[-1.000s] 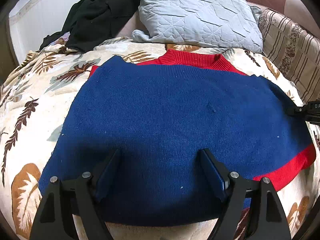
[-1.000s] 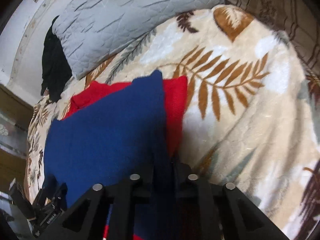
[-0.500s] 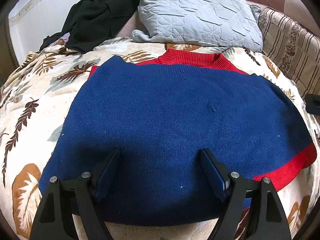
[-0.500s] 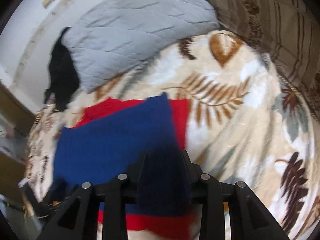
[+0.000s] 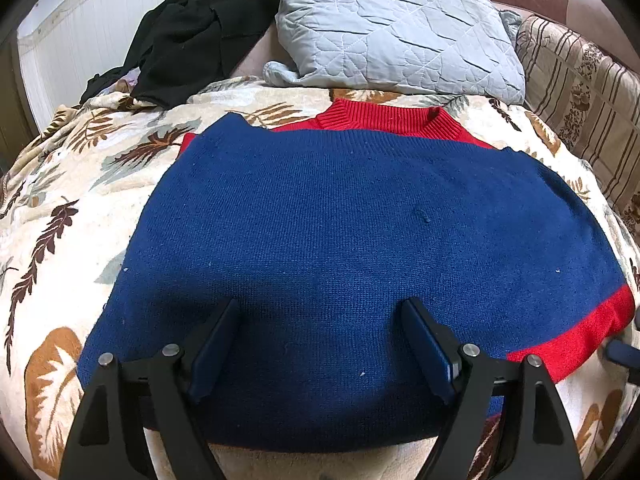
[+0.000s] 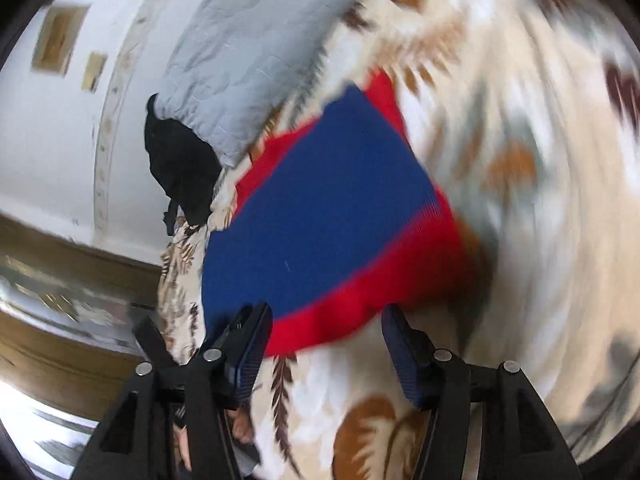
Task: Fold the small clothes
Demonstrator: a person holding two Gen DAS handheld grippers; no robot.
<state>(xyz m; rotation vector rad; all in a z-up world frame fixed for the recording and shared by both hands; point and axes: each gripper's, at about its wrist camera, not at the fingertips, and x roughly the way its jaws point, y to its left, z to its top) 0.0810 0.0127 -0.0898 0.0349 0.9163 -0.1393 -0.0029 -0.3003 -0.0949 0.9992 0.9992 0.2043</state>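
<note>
A small blue sweater (image 5: 352, 248) with a red collar and red hem lies folded flat on the leaf-print blanket (image 5: 60, 216). My left gripper (image 5: 322, 316) is open and empty, hovering over the sweater's near edge. In the blurred right wrist view, the sweater (image 6: 320, 216) lies ahead with its red band nearest. My right gripper (image 6: 326, 322) is open and empty, just off that red edge.
A grey quilted pillow (image 5: 392, 28) and a heap of black clothing (image 5: 192, 28) lie at the back of the bed. A striped cushion (image 5: 584, 92) stands at the right. A white wall (image 6: 52, 120) and wooden furniture show at the left of the right wrist view.
My right gripper let go of the sweater's blue edge, opened, and pulled back and away while turning. The sweater now lies flat. The left gripper stayed still.
</note>
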